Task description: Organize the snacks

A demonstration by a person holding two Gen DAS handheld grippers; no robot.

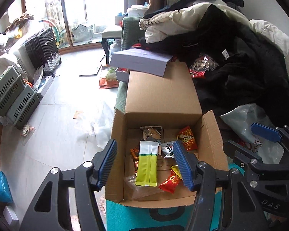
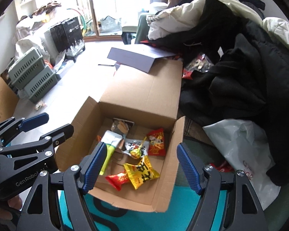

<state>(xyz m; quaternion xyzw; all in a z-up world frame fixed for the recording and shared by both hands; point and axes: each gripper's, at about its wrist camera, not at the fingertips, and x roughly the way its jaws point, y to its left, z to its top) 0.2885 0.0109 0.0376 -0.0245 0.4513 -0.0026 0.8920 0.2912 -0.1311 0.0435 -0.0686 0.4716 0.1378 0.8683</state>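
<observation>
Pale tiled floor [image 1: 54, 115], glare-washed by daylight from tall brown-framed windows [image 1: 90, 3] at the far end. Along the left wall: stacked green slatted crates [image 1: 13, 100], a black ribbed suitcase [image 1: 42, 50], white bags heaped behind it; scraps of paper and clear plastic lie scattered on the floor. To the right a heap of black and cream coats [image 1: 231, 44] covers a sofa, with a green-backed chair [image 1: 131, 32] and a pale table [image 1: 109, 32] near the glass.
</observation>
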